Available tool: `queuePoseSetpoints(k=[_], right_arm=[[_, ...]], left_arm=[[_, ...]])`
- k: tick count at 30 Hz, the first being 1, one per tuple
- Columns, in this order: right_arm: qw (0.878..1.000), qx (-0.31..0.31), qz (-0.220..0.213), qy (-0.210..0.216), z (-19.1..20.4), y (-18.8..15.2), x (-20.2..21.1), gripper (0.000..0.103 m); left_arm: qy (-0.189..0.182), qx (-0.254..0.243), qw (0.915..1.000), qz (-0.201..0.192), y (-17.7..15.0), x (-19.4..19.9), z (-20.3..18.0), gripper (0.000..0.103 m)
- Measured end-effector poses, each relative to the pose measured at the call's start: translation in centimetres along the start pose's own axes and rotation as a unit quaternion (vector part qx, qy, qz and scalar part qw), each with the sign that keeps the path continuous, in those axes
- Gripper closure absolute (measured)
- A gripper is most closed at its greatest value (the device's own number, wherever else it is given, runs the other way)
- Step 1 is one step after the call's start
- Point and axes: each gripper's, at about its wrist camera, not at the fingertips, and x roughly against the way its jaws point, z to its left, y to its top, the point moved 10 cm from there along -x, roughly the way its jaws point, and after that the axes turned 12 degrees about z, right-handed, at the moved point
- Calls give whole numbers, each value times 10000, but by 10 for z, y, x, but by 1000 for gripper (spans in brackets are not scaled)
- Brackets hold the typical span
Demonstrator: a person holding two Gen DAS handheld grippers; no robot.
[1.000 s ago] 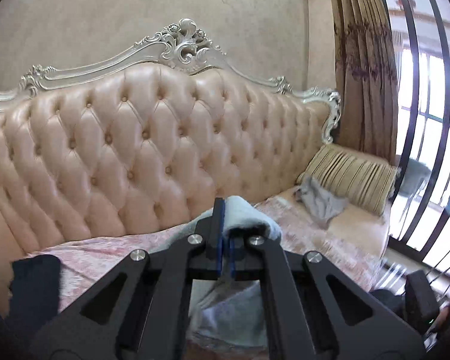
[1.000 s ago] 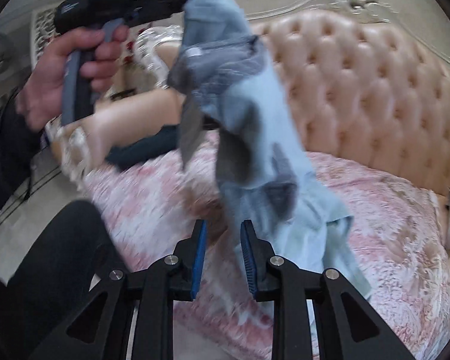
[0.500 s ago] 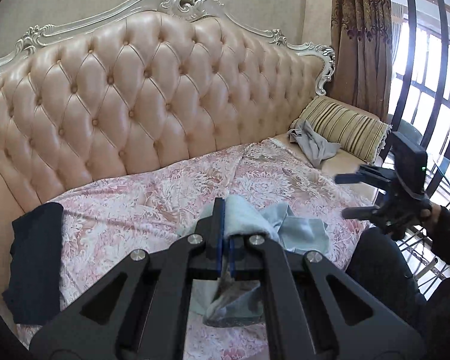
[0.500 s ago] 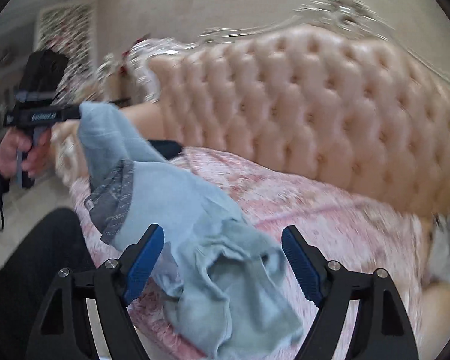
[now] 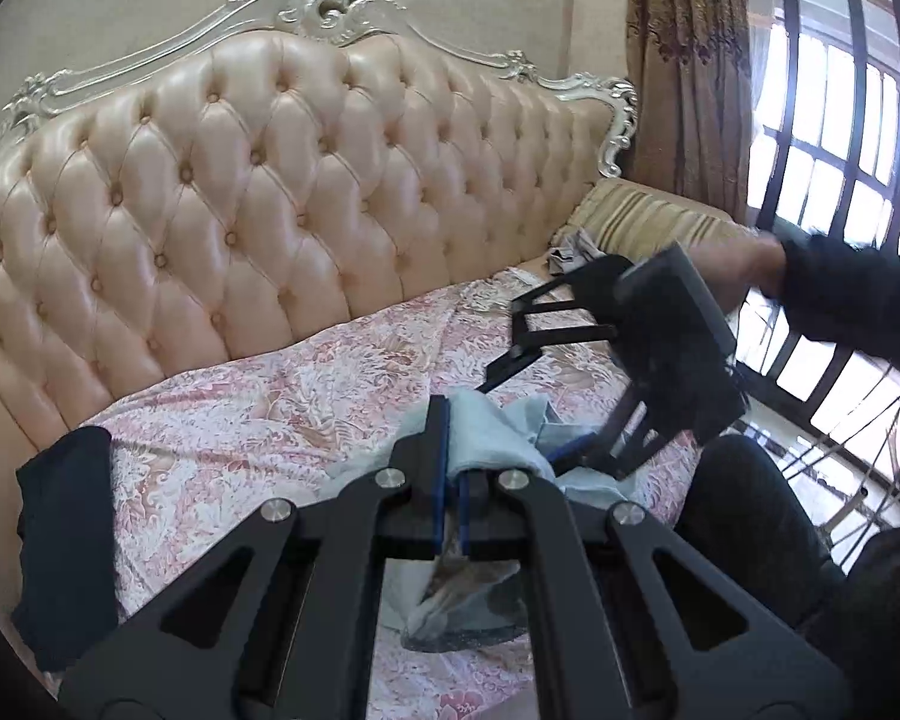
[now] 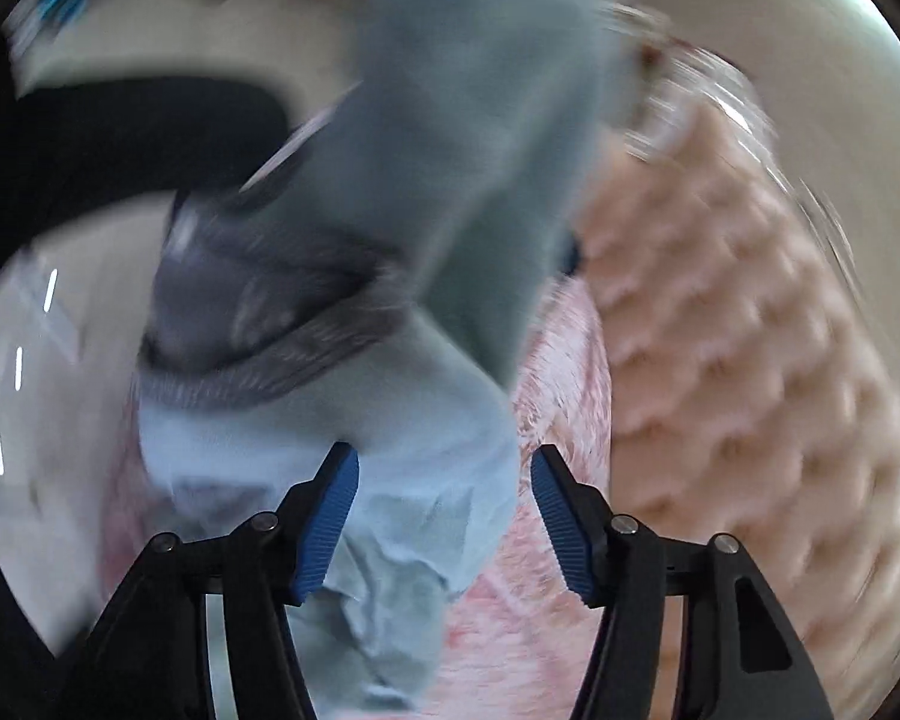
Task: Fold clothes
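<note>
Left tool (image 5: 452, 474) pinches blue garment (image 5: 486, 432) — right tool (image 6: 444, 516) closing, garment between.

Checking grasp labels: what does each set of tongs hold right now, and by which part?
Left tongs are shut on a bunched fold of the light blue garment. Right tongs have just been closing around its lower part, pads not pressing; holding nothing.

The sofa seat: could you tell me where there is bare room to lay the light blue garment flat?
The pink floral cover lies bare between the dark garment at the left end and the light blue garment. The right end is crowded: the right gripper, grey cloth and striped cushion.
</note>
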Motion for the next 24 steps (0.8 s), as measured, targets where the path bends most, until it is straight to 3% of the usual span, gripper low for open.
queuePoseSetpoints(k=[3, 9, 12, 16, 20, 23, 24], right_arm=[[9925, 1163, 263, -275, 18, -3, -6, 44], [9765, 1955, 96, -902, 12, 12, -1, 44], [9700, 2259, 139, -888, 18, 15, -1, 45], [9607, 2650, 282, -772, 34, 10, -7, 63], [9630, 2572, 580, -552, 41, 3, -7, 89], [9641, 2463, 746, -651, 49, -3, -1, 94], [9719, 2116, 704, -749, 42, -3, 4, 98]], left_arm=[[-71, -84, 9999, 28, -1, 0, -4, 100], [-165, -274, 9995, 84, -3, 0, -11, 100], [-147, -271, 9995, 51, -2, 3, -10, 100], [-28, -233, 9997, 59, -5, 3, -4, 100], [136, 70, 9998, -97, -3, 7, 13, 100], [400, 458, 9980, -163, -4, 9, 38, 100], [459, 584, 9971, -192, -6, 10, 46, 100]])
